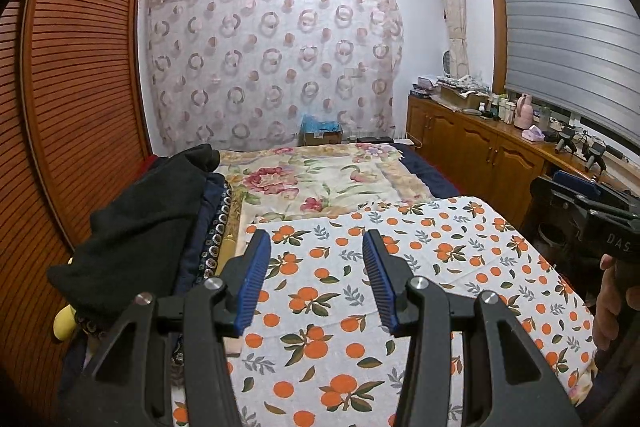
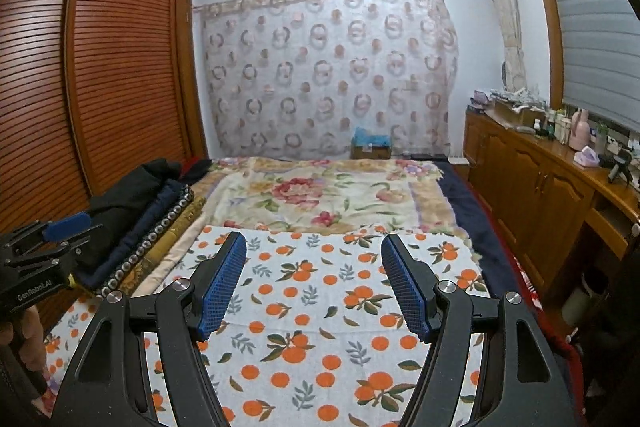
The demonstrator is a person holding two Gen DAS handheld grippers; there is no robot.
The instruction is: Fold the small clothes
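1. Bedroom, mid-task: left gripper (image 1: pixel 316 247) and right gripper (image 2: pixel 312 251) poised side by side above the orange-print cloth (image 1: pixel 360 287), both angled down toward it — neither touching fabric.
2. Left jaws part-open with nothing between the blue pads; right jaws spread wider, likewise empty.
3. Spread flat directly beneath and ahead of both grippers, over the floral blanket (image 1: pixel 320 175) on the bed: white ground, oranges and green leaves, a faint crease running crosswise under the fingertips, far edge lying straight just beyond them.
4. Off to the left of the left gripper, a stack of dark clothes (image 1: pixel 132 227) — black knit on top, navy and patterned layers below — probably further items for folding, though not certain.
5. Likely handling: light, thin and limp, no stiffness to hold a shape; apt to sag and drag if lifted at one point only.
6. Best hold, by judgement: a shallow pinch at two corners or along one edge, one gripper each, pads closing on a single layer and clear of the blanket underneath.
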